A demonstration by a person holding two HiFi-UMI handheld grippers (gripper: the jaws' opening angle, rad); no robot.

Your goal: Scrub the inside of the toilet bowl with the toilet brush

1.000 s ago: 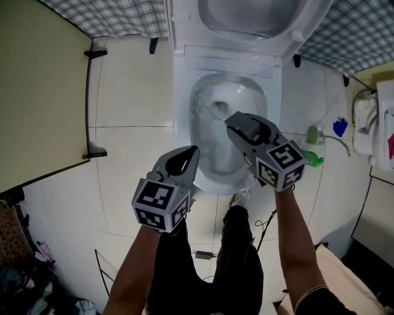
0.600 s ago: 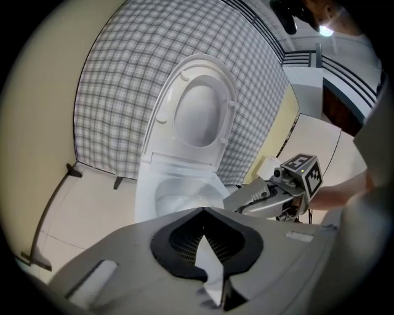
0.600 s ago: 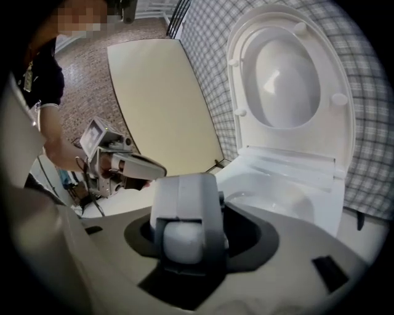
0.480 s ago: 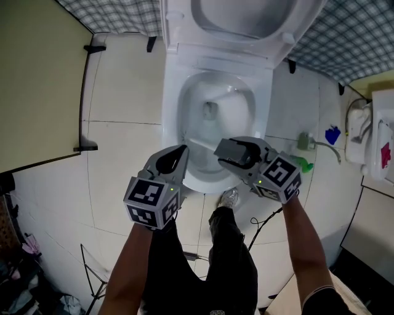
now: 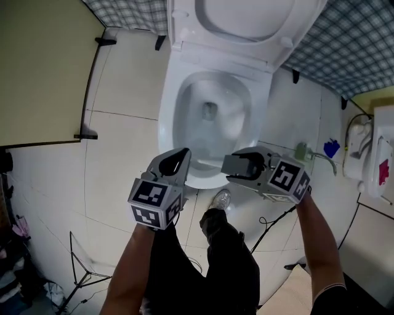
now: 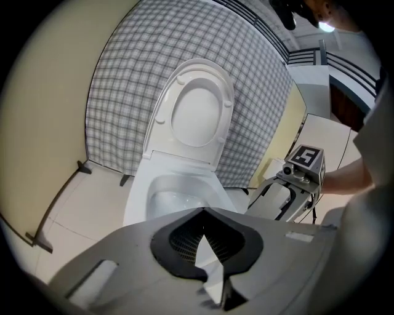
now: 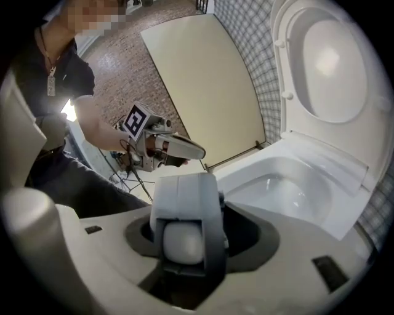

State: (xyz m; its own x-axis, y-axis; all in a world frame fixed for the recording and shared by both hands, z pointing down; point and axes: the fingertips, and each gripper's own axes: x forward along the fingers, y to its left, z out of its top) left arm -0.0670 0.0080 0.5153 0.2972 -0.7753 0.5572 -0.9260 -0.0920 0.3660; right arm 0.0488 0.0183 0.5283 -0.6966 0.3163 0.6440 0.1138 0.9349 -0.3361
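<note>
The right claw [image 5: 233, 165], clamped on the toilet brush [image 7: 183, 239], hovers just short of the toilet bowl [image 5: 167, 123], which lies ahead-left.

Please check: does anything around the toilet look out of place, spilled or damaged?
Nothing looks spilled or broken. The only untidy thing is a loose black cable curling over the floor tiles right of the toilet, beside the person's shoe.

White: toilet bowl [image 5: 167, 117], raised lid [image 5: 246, 18], toilet brush handle [image 7: 183, 241]. Blue-grey check: wall [image 5: 351, 49]. Pale yellow: door [image 5: 37, 74]. Off-white tiles: floor [image 5: 123, 160]. Grey, with black-and-white square markers: left gripper [image 5: 183, 154], right gripper [image 5: 226, 165]. Black: trousers [image 5: 228, 264].
</note>
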